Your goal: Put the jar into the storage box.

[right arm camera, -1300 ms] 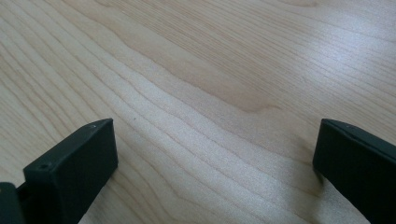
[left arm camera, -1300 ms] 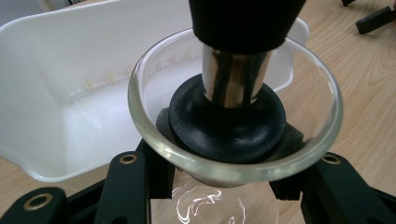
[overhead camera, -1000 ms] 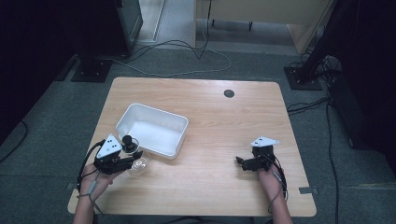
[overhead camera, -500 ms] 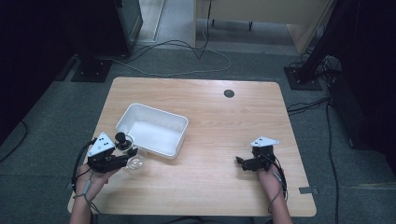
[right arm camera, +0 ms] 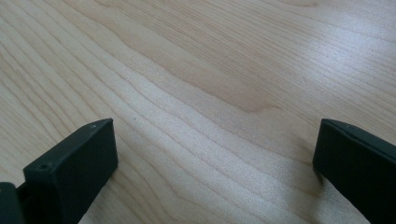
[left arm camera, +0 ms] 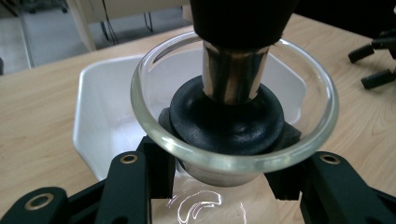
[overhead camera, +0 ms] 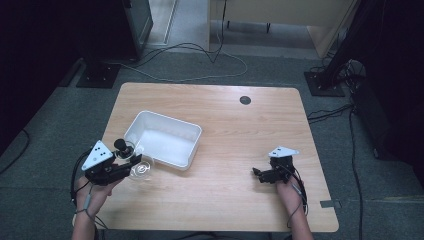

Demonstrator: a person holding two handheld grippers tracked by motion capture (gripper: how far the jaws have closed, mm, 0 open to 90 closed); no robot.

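A clear glass bowl (overhead camera: 143, 168) is clamped between the jaws of my left gripper (overhead camera: 134, 169) near the table's front left. In the left gripper view the bowl's rim (left arm camera: 154, 135) is seen close up, with my left gripper (left arm camera: 224, 175) shut on its lower part. Inside the bowl stands a black round-based tool (left arm camera: 227, 116) with a chrome shaft and a black top (overhead camera: 120, 145). Just beyond it a white tray (overhead camera: 192, 150) (left arm camera: 93, 93) sits empty. My right gripper (overhead camera: 257, 174) (right arm camera: 215, 158) rests open on the bare wood at the front right.
A small black round insert (overhead camera: 245, 100) sits in the tabletop at the back. Black stand bases (overhead camera: 97, 75) (overhead camera: 322, 82) and cables lie on the floor around the table. The other gripper's fingers (left arm camera: 373, 60) show far off in the left gripper view.
My left gripper has shifted a little to the left, away from the tray, carrying the glass bowl and the tool. The right gripper has stayed in place.
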